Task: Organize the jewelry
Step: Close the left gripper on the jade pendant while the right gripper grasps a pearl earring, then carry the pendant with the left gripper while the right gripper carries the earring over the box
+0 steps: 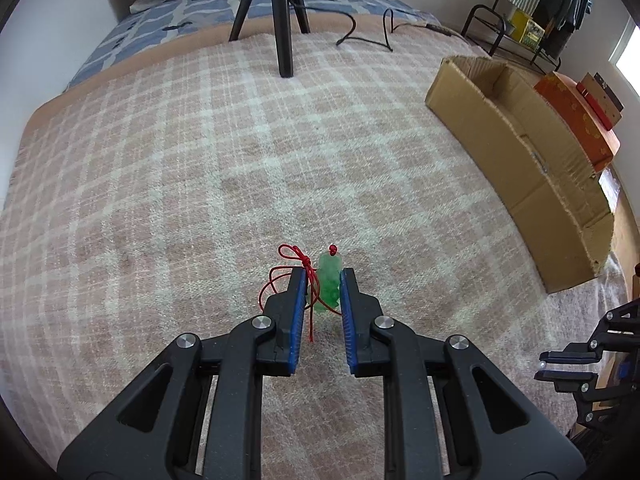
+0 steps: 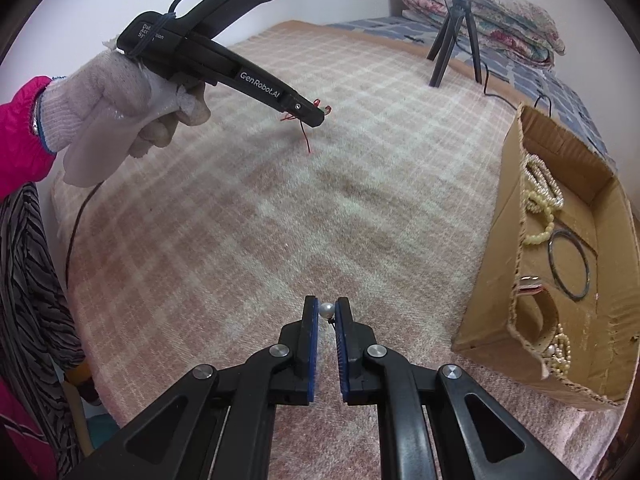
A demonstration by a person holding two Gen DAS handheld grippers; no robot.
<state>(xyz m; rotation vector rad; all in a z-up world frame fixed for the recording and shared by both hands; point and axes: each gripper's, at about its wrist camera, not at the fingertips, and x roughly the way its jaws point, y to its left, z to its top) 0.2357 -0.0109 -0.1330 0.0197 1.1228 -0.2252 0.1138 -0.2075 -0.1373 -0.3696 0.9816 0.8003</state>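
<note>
While both pieces sit clamped above the bed, the scene reads like this:

Green pendant (image 1: 330,284): a small carved, translucent stone between the pads of the left hand-held gripper (image 1: 325,280), standing upright along the fingers, its top poking past the tips.

Red cord (image 1: 298,258): thin and limp, knotted beside the pendant; loops spill over the left finger and one tail hangs down between the jaws.

Pendant handling: I judge it light, hard and smooth, likely brittle if dropped; the flat sides give the pads the best purchase, while the cord can snag or drag.

Pearl (image 2: 326,311): a single glossy bead pinched at the very tips of the right hand-held gripper (image 2: 326,312), with a small dark fitting just behind it.

Pearl handling: round and slick, so probably prone to squirting out; a centred squeeze across its widest part seems safest.

Left hand-held gripper: closed on the pendant, held by a hand in a white glove (image 2: 120,108).

Right hand-held gripper: closed on the pearl.

Cardboard box (image 2: 496,280): to the right of both tools, holding pearl strands (image 2: 540,196) and a dark bangle (image 2: 569,265); the likely destination.

Bed (image 1: 160,180): checked pink blanket beneath both tools, a tripod (image 1: 280,16) far ahead.
</note>
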